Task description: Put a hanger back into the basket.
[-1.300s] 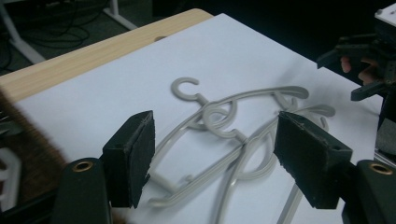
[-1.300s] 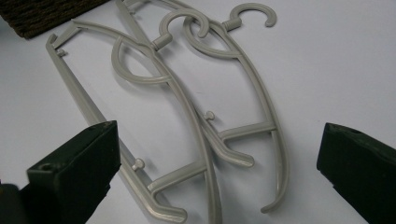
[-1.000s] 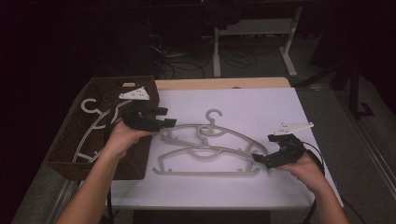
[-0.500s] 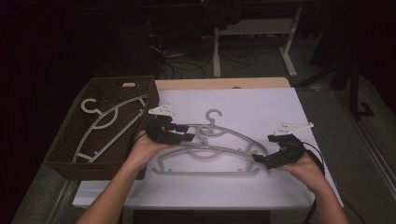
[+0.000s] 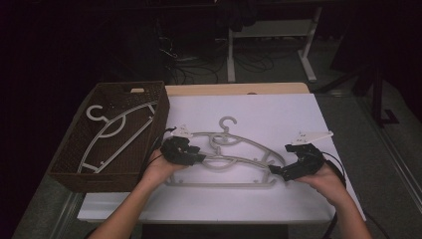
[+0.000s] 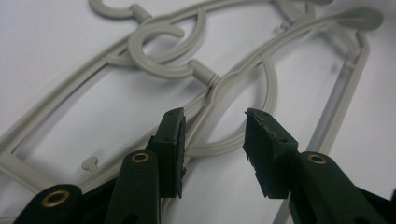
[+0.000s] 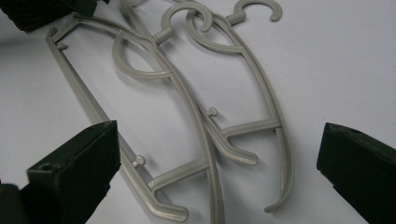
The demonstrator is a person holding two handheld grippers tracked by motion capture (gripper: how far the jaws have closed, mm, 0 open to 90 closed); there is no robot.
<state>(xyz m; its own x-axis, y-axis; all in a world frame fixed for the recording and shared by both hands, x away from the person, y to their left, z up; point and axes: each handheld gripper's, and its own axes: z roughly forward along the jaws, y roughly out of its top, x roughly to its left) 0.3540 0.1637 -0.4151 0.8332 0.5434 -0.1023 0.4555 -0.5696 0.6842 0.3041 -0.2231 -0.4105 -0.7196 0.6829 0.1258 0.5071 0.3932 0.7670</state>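
Hangers: two grey plastic ones lie overlapped, hooks interlocked, flat on the white worktop [image 5: 278, 109], just right of the brown wicker basket [image 5: 74, 154]. The near hanger [image 5: 219, 181] sits closest to the person; the far hanger [image 5: 234, 137] lies just beyond it, touching. The basket, at the worktop's left edge, holds a third hanger [image 5: 117, 134] lying slantwise. Left gripper [image 5: 196, 155], just right of the basket, is low over the hangers' left shoulder; its jaws have just been closing, now at a narrow gap with a hanger strut between them, one pad [image 6: 175, 144] at the strut, the other clear. Right gripper [image 5: 278, 172], far from the basket at the hangers' right tips, has jaws spread wide, both tips lying between them untouched.
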